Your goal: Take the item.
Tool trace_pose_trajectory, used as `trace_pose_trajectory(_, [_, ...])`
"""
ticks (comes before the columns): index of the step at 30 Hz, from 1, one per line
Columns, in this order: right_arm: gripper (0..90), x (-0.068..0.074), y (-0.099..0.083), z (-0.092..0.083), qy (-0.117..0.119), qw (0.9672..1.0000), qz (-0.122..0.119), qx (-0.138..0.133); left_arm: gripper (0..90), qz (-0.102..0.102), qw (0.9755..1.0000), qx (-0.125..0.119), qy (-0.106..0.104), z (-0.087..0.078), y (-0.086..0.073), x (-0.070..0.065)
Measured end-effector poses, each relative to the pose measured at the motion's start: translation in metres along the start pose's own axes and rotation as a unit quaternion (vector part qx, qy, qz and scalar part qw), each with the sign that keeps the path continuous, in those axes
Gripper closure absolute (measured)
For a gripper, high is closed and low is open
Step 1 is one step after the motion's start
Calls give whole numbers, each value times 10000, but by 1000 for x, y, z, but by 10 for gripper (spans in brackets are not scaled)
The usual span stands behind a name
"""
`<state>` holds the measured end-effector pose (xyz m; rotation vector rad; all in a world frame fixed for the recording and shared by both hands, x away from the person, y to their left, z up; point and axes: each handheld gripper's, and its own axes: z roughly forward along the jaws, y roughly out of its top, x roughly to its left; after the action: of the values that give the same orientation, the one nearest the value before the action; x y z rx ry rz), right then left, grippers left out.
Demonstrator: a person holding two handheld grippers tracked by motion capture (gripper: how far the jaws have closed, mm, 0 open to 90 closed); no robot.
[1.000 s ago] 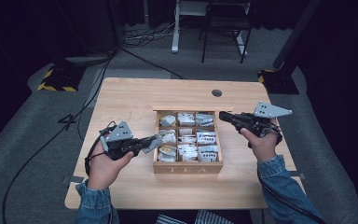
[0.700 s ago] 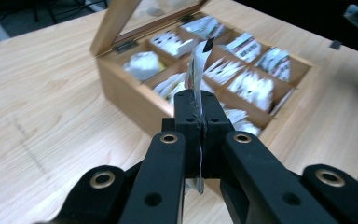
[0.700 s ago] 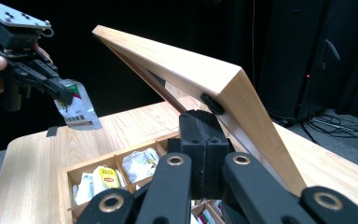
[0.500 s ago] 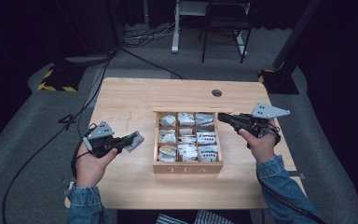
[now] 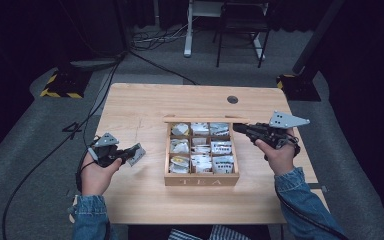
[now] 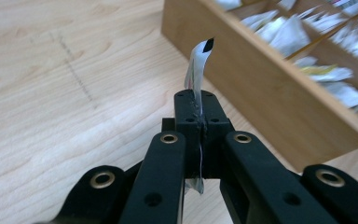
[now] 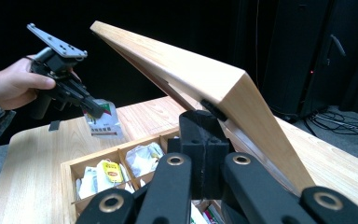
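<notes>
While clamped fully shut on a tea bag sachet (image 6: 196,70), left gripper (image 5: 128,155) hangs over bare table (image 5: 145,107), left of the wooden tea box (image 5: 201,179) and well clear of it; jaws closed tight on the sachet's edge; right gripper (image 5: 240,128), jaws shut, props the raised lid (image 7: 186,70) over the compartments.

Dark room, grey carpet floor (image 5: 25,200), pale wooden table (image 5: 145,105), black chair (image 5: 240,25), floor cables (image 5: 150,42)
</notes>
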<state>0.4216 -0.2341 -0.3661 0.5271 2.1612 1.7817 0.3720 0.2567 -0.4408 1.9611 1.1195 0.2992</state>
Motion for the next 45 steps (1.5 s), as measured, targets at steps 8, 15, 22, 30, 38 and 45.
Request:
trace_pose_trajectory(8, [900, 2, -2, -1, 8, 10000, 0, 26, 888, -236, 9997, -7, -109, 10, -6, 10])
trace_pose_trajectory(15, [900, 4, -2, -1, -26, 10000, -44, 53, 887, -326, 9994, 89, -115, 22, -9, 14])
trace_pose_trajectory(22, [900, 4, -3, -1, -20, 10000, -40, 64, 871, -404, 9991, 21, -82, 22, -10, 16])
trace_pose_trajectory(30, [900, 4, -3, -1, -10, 10000, -32, 61, 333, -211, 9972, -183, 696, 26, -10, 20])
trace_pose_trajectory(38, [900, 4, -4, 1, -9, 9999, -48, 115, 281, -250, 9955, -379, 827, 14, -8, 20])
trace_pose_trajectory(45, [900, 4, -3, 1, 2, 9999, -43, 118, 295, 13, 9962, -407, 772, 2, 3, 4])
